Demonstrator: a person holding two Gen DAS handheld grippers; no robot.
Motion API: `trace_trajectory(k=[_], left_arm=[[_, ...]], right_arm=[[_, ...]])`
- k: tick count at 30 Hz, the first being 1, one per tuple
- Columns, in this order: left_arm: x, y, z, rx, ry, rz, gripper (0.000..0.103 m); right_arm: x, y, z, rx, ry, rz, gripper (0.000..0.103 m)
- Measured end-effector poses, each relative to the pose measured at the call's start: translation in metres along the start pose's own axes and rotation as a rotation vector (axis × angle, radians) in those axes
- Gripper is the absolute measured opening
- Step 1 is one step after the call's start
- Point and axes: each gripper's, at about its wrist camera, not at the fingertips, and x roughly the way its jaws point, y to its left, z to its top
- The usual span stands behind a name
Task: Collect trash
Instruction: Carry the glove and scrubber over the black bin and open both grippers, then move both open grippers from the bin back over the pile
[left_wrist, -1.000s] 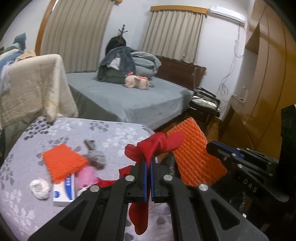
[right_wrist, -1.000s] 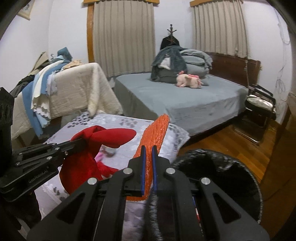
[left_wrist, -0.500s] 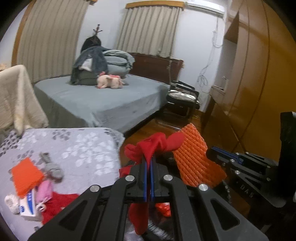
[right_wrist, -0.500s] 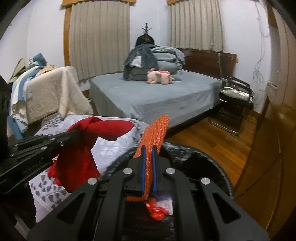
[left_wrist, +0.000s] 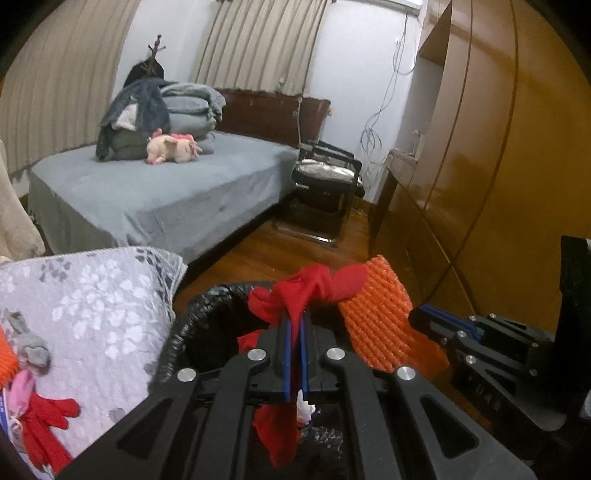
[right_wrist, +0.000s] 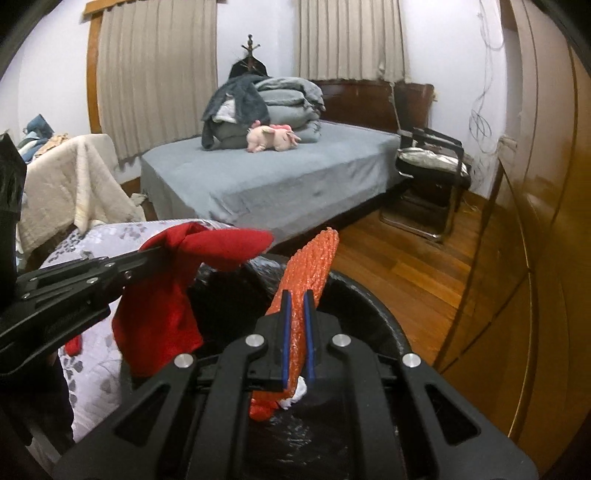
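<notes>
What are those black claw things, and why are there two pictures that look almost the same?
They are two grabbers a person holds, one in each hand. Each has a small camera looking along its fingers, so you get one picture per hand. The left gripper pinches a red cloth. The right gripper pinches an orange foam net. Both hang over a bin lined with a black bag, with some trash already inside. Beside it, a flowered cover has a red glove lying on it.
</notes>
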Motion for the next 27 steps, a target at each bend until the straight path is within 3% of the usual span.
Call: trace_trajectory(k=[3,5,8,10,13,22,27], left_arm=[[0.01,0.001,-0.007,-0.006,0.037,-0.013,0.025],[0.011,0.004,-0.011,-0.013,0.049,-0.019,0.037],[0.006,0.011,-0.014,-0.024,0.054,-0.006,0.052],[-0.002,0.019,-0.014,-0.03,0.043,0.014,0.061],[-0.016,0.031,-0.013,-0.027,0.028,0.055,0.074],[-0.087,0.089,-0.021,-0.073,-0.057,0.226,0.095],[-0.126,0.125,-0.036,-0.118,-0.08,0.328,0.096]], right_arm=[[0.005,-0.007,-0.006,0.008,0.02,-0.012,0.011],[0.007,-0.008,-0.009,0.011,0.029,-0.021,0.018],[0.006,-0.009,-0.012,0.019,0.03,-0.028,0.036],[0.003,-0.006,-0.012,0.02,0.02,-0.042,0.062],[-0.002,-0.001,-0.011,0.016,-0.009,-0.07,0.088],[-0.018,0.04,0.002,0.011,-0.068,0.023,0.097],[-0.016,0.085,0.009,-0.01,-0.073,0.11,0.097]])
